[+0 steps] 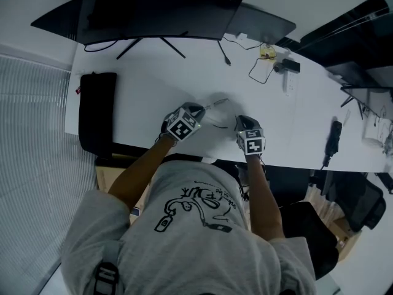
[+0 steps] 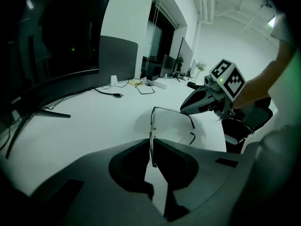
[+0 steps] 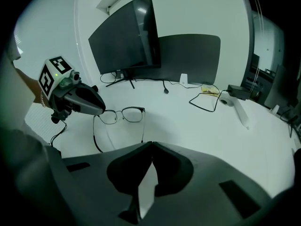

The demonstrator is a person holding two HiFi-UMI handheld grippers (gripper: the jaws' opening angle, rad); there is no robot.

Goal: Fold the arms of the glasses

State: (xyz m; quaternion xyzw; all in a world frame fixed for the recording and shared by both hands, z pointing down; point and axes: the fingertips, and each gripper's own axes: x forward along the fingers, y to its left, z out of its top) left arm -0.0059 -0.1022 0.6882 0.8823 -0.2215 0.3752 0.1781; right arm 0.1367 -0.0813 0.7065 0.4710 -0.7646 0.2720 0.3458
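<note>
Thin dark-rimmed glasses (image 3: 123, 114) stand on the white desk (image 3: 197, 126) with both arms swung out toward me. My left gripper (image 2: 151, 147) is shut on one end of the frame (image 2: 152, 126), which runs edge-on between its jaws. In the right gripper view, the left gripper (image 3: 102, 110) is at the left lens. My right gripper (image 3: 151, 146) is shut with nothing between its jaws. The near arm's tip (image 3: 143, 134) lies just left of them. In the left gripper view, the right gripper (image 2: 183, 111) hovers right by that arm (image 2: 176, 112). The head view shows both grippers (image 1: 199, 107) (image 1: 241, 119) flanking the glasses (image 1: 216, 102).
A curved black monitor (image 1: 153, 8) on a thin-legged stand fills the desk's back, with a grey panel (image 1: 258, 23) beside it. A black pad (image 1: 97, 112) lies at the left end. Cables (image 1: 261, 69), a small camera (image 1: 287, 66) and a white strip (image 3: 241, 112) lie at the back right.
</note>
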